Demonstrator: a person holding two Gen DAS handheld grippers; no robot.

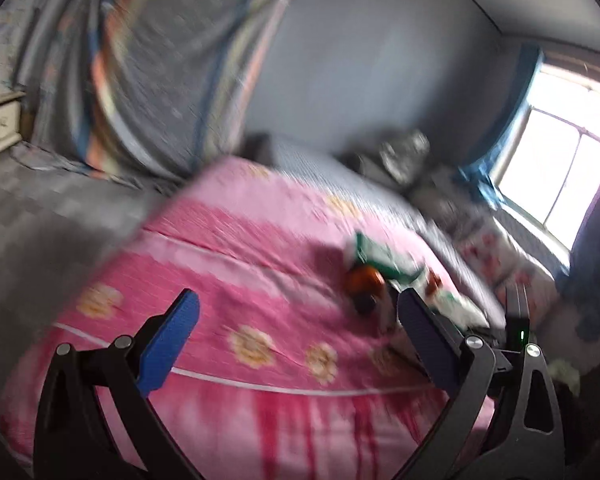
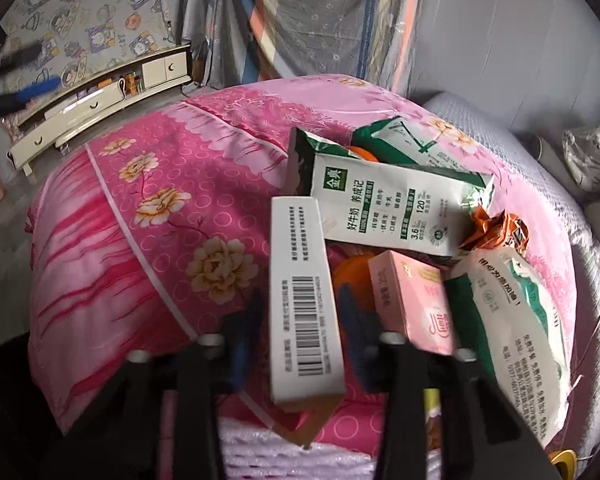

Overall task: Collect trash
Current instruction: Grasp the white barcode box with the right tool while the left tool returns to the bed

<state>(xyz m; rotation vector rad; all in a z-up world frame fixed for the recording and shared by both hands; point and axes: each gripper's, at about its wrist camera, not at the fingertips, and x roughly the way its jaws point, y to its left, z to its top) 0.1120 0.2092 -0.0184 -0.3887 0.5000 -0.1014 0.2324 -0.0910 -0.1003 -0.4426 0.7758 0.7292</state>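
Observation:
A heap of trash lies on a pink flowered quilt (image 2: 112,240). In the right wrist view my right gripper (image 2: 300,308) has its blue-padded fingers on either side of a long white barcode box (image 2: 304,304), lifted at its near end. Beside it lie a white-green milk pouch (image 2: 392,204), a pink carton (image 2: 412,300), an orange wrapper (image 2: 496,228), an orange lid (image 2: 352,276) and a white-green bag (image 2: 520,340). In the blurred left wrist view my left gripper (image 1: 296,312) is open and empty above the quilt (image 1: 220,260), left of the green packets (image 1: 380,256) and an orange object (image 1: 364,280).
A cream drawer cabinet (image 2: 100,100) stands past the bed on the left. Striped cloth (image 2: 312,20) hangs on the far wall. A grey mattress (image 2: 540,168) with a crumpled bag (image 2: 588,152) lies to the right. A bright window (image 1: 560,168) is at the right.

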